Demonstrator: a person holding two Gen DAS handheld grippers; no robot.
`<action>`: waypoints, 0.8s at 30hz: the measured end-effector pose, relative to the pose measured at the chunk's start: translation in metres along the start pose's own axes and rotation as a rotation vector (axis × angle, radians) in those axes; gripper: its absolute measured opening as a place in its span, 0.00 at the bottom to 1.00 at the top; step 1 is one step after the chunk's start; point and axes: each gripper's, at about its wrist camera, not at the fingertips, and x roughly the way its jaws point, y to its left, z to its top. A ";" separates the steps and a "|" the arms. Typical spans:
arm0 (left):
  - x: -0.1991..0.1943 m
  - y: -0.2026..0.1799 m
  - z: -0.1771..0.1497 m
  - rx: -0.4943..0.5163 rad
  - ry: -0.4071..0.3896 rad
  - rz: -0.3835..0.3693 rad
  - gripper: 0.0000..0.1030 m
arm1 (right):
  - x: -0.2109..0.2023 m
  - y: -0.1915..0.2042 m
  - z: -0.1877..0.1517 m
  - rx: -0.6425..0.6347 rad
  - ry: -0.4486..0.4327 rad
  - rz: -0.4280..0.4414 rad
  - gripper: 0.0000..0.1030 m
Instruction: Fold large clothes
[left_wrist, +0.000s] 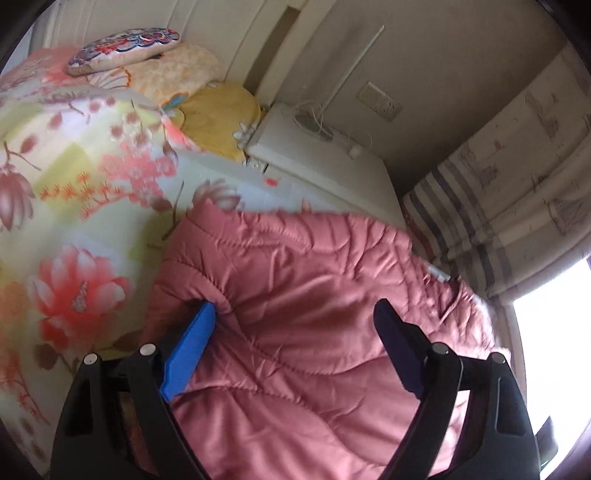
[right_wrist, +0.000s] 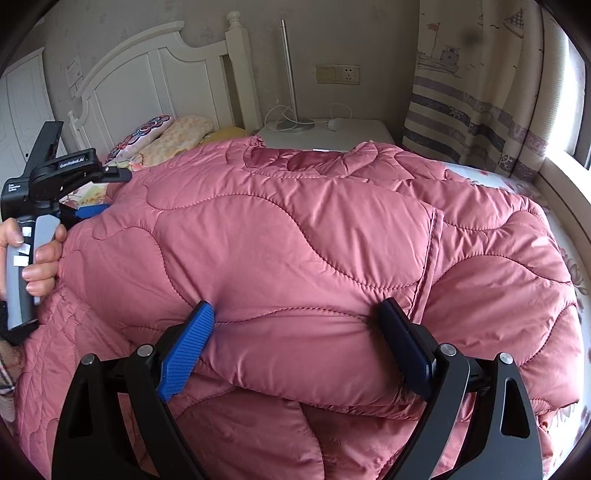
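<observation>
A pink quilted puffer coat (right_wrist: 295, 229) lies heaped on the bed, partly folded over itself. It also fills the lower part of the left wrist view (left_wrist: 314, 295). My left gripper (left_wrist: 295, 314) has its jaws wide apart with a thick bulge of coat between the fingers; its blue finger (left_wrist: 192, 350) presses into the fabric. My right gripper (right_wrist: 297, 314) also stands wide apart around a thick folded roll of coat. The left gripper's body shows in the right wrist view (right_wrist: 55, 177), held by a hand at the coat's left edge.
The floral bedsheet (left_wrist: 74, 177) spreads left of the coat, with pillows (left_wrist: 147, 59) by the white headboard (right_wrist: 147, 74). A white nightstand (right_wrist: 332, 133) with a lamp and cables stands at the bed's head. Striped curtains (right_wrist: 480, 110) and a bright window are on the right.
</observation>
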 end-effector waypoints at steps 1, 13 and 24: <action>-0.006 -0.003 0.005 -0.010 -0.019 -0.031 0.84 | 0.000 0.000 0.000 0.001 0.000 0.001 0.85; 0.023 -0.003 0.034 0.031 -0.032 0.145 0.89 | 0.001 -0.001 0.000 0.012 -0.001 0.026 0.86; 0.040 -0.143 -0.077 0.609 0.002 0.215 0.93 | 0.001 -0.001 0.000 0.021 -0.002 0.034 0.86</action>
